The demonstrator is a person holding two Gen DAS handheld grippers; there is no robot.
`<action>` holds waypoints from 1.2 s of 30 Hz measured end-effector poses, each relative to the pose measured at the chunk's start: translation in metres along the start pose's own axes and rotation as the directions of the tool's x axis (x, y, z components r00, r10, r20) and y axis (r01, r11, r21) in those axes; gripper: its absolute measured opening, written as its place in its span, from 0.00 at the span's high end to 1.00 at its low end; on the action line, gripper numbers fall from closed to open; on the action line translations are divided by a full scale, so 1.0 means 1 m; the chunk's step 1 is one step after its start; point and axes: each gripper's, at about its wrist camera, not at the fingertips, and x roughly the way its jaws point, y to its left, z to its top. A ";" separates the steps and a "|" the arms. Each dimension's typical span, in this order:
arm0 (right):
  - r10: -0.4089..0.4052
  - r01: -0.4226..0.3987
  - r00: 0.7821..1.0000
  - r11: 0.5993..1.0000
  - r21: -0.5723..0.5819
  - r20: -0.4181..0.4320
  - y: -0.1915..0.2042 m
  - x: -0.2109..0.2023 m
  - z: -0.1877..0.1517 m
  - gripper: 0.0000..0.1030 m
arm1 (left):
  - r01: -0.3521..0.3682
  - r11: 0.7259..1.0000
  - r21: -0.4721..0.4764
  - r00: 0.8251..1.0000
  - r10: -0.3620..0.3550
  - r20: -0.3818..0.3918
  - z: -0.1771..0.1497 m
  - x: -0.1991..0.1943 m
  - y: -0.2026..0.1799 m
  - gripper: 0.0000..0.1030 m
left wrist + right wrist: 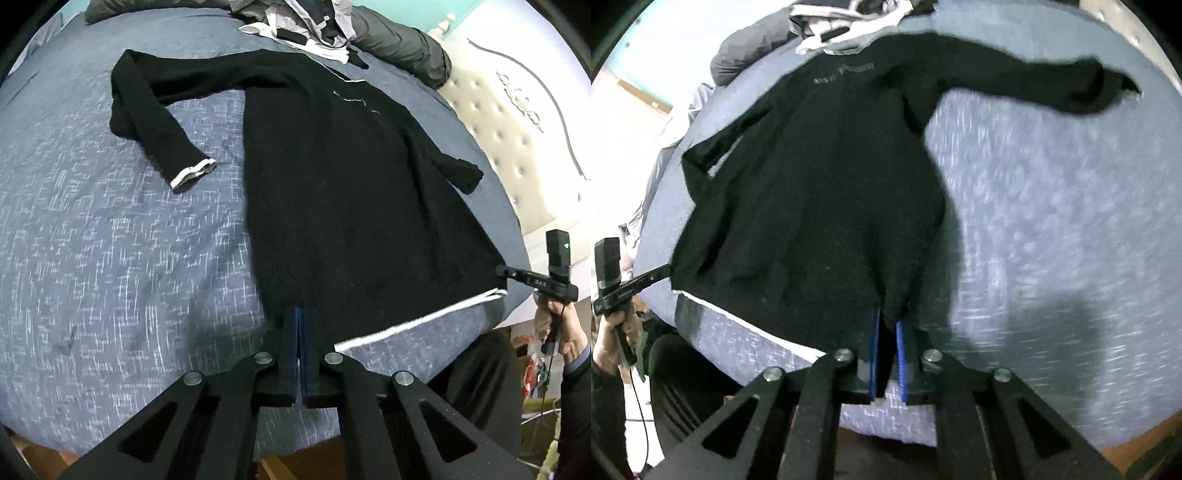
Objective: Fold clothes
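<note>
A black sweater (343,192) lay spread flat on the blue bed (110,240), hem toward the bed's near edge. The left tongs (299,321) were clamped on one hem corner; the right tongs (888,325) were clamped on the other. A clothes pile (303,26) sat beyond the collar.

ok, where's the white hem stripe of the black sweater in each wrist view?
Left wrist: the white hem stripe runs lower right, from beside the left gripper up to the right gripper.
Right wrist: the stripe runs lower left, rising toward the left gripper.
Shared landmark: the pile of clothes, top centre.
</note>
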 end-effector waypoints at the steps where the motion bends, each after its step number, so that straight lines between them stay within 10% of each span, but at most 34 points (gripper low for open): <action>1: -0.009 0.009 1.000 1.000 -0.017 0.005 0.003 -0.008 0.002 0.93 | 0.001 1.000 -0.003 1.000 -0.001 -0.001 -0.001 0.000 0.000 1.00; 8: -0.018 0.017 1.000 0.999 -0.046 -0.025 0.000 -0.008 -0.012 0.93 | 0.011 1.000 -0.021 1.000 -0.011 -0.009 -0.007 0.001 0.002 0.98; 11: -0.034 0.033 0.998 0.999 -0.024 -0.045 -0.006 0.005 -0.019 0.93 | 0.005 0.999 -0.034 1.000 -0.005 -0.012 -0.006 0.010 0.004 0.46; 12: -0.034 0.033 0.998 0.999 -0.018 -0.049 -0.010 0.008 -0.020 0.93 | 0.016 0.999 -0.048 1.000 -0.017 -0.017 -0.005 0.014 0.006 0.44; 24: -0.011 0.012 1.000 0.999 0.030 -0.014 -0.021 0.005 -0.023 0.93 | 0.062 0.992 -0.105 0.994 -0.071 -0.078 -0.003 0.060 0.013 0.46; 28: -0.005 0.005 1.000 1.000 0.030 0.002 -0.021 0.000 -0.023 0.93 | 0.061 0.995 -0.082 0.995 -0.067 -0.074 -0.003 0.062 0.010 0.91; 36: 0.002 -0.003 0.999 1.000 0.017 0.045 -0.015 -0.013 -0.021 0.93 | 0.066 0.998 0.011 0.998 -0.065 -0.027 -0.003 0.015 -0.003 0.94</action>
